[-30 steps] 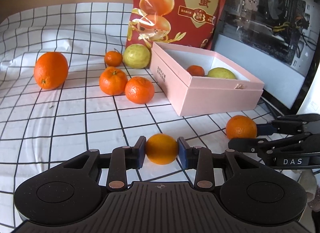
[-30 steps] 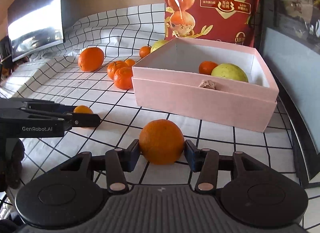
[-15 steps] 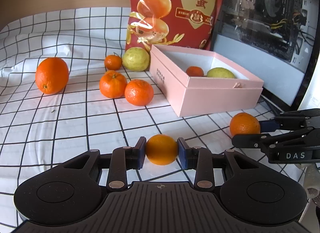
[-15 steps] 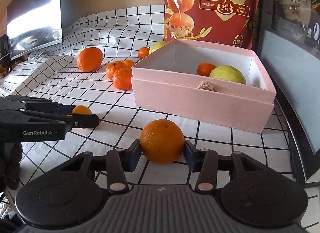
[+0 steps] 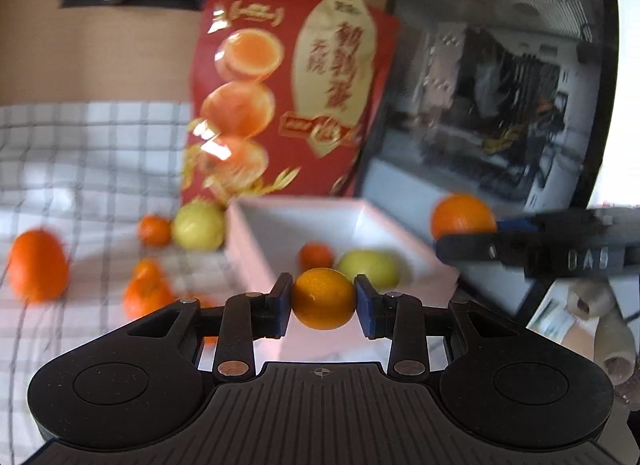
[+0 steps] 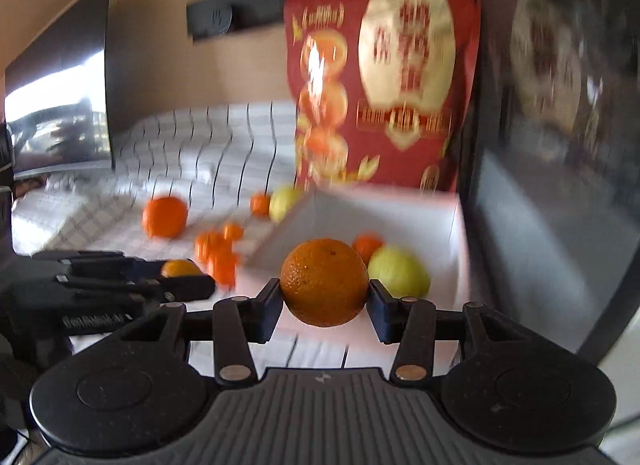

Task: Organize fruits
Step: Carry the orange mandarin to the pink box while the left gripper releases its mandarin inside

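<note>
Small mandarin (image 5: pixel 323 298) between left jaws: yellow-orange. Pads (image 5: pixel 281 305) either side of it: dark blue; gripper body black.
Larger orange (image 6: pixel 324 282) between right jaws: deep orange, dimpled skin.
Box (image 5: pixel 256 241) beyond jaws: pale pink outside, white inside; in it, orange fruit (image 5: pixel 316 256) and yellow-green fruit (image 5: pixel 368 269).
Cloth (image 5: pixel 80 145) left of jaws: white, dark grid lines; loose fruit on it orange, one yellow-green (image 5: pixel 198 225).
Bag (image 5: pixel 288 97) behind box: red, gold and cream panel, orange rounds.

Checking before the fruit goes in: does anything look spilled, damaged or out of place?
Nothing stands out. Each gripper holds an orange squarely between its pads, and the pink box sits upright with fruit inside. Blur hides fine detail.
</note>
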A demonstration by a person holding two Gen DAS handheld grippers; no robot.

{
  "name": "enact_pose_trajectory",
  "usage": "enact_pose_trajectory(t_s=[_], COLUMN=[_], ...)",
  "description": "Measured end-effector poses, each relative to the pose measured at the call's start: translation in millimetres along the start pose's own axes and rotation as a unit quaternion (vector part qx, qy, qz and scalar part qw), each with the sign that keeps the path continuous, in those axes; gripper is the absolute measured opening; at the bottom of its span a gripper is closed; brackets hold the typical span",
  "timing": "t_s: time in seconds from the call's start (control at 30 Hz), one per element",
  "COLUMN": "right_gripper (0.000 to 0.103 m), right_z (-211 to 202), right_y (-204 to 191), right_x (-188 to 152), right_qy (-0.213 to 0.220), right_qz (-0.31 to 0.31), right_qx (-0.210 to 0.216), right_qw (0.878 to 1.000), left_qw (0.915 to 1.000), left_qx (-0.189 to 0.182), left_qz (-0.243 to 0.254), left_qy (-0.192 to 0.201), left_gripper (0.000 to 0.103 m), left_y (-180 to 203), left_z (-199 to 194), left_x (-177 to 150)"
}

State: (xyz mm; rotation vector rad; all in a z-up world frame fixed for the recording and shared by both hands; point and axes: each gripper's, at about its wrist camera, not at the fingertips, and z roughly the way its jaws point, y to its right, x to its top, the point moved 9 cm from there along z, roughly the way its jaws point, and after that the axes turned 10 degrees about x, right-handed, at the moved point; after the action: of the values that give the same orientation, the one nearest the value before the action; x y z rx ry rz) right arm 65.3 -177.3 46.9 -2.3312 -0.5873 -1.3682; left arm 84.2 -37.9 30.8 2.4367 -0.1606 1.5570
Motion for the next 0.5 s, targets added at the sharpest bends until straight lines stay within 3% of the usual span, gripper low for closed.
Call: enact_pose_trajectory(t_s=[0.17,0.27,0.37,0.5], right_gripper=[0.045,0.045,0.045,0.045], right_z=[6,29,62,99], right_y=[13,26,41,57], right_x=[72,97,99,80], right_qy=[0.005,-0.008,-0.04,-0.082], right_qz=[0.01,0.019,0.041,0.067], right_qx=[-0.032,-0.058,-0.074,-0.083], right_qw=[0.999,0.998,0.996,0.991], left_qw=[0.9986,0.998,0.9965,0.9971], left_qx=[-0.03,-0.005,0.023,-0.002], left_qz=[-0.027,-0.002,0.0,-0.013], left_qy=[-0.036,-0.063,-0.08,-0.075], left_gripper=[0.038,0.038,0.038,0.038], left_y=[20,26,19,11], left_z=[54,87,105,94], left_x=[26,25,17,12])
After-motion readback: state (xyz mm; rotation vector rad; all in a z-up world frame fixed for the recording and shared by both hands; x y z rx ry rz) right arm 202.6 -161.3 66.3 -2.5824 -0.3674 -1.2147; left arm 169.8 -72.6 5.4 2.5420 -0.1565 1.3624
